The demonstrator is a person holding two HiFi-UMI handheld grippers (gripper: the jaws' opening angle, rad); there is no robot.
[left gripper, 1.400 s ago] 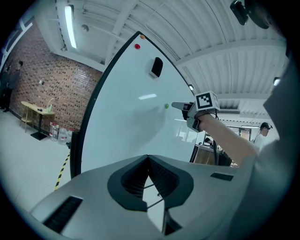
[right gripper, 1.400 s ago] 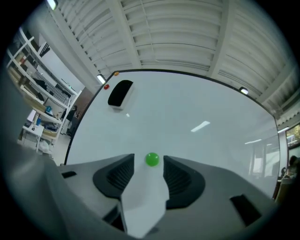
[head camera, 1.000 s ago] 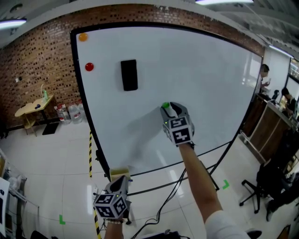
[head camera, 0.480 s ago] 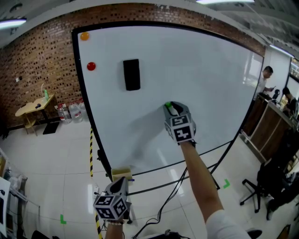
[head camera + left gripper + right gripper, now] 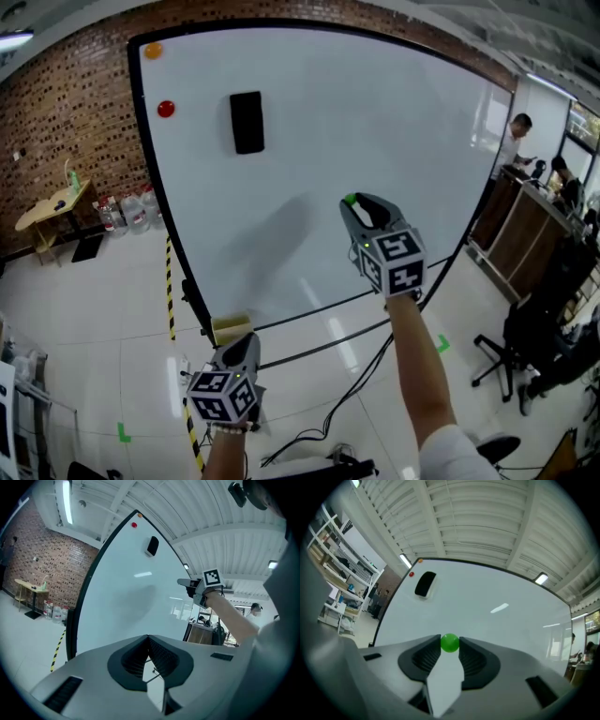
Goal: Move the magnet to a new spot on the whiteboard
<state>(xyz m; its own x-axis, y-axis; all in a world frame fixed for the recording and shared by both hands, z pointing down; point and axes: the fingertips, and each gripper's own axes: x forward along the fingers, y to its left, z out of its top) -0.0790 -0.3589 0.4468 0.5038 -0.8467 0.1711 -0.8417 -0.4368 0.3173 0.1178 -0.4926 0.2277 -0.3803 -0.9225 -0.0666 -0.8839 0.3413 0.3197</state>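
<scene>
arm [image 5: 417, 375] outstretched, right gripper [image 5: 357, 204] fingers [image 5: 429, 652] pinching green magnet [image 5: 450, 642] near whiteboard [image 5: 375, 112]; left gripper [image 5: 148, 641] clenched.

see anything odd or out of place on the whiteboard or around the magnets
Nothing stands out. The whiteboard is clean; the orange magnet, red magnet and black eraser sit at its upper left, and the green magnet is pinched between the fingers of the right gripper.
</scene>
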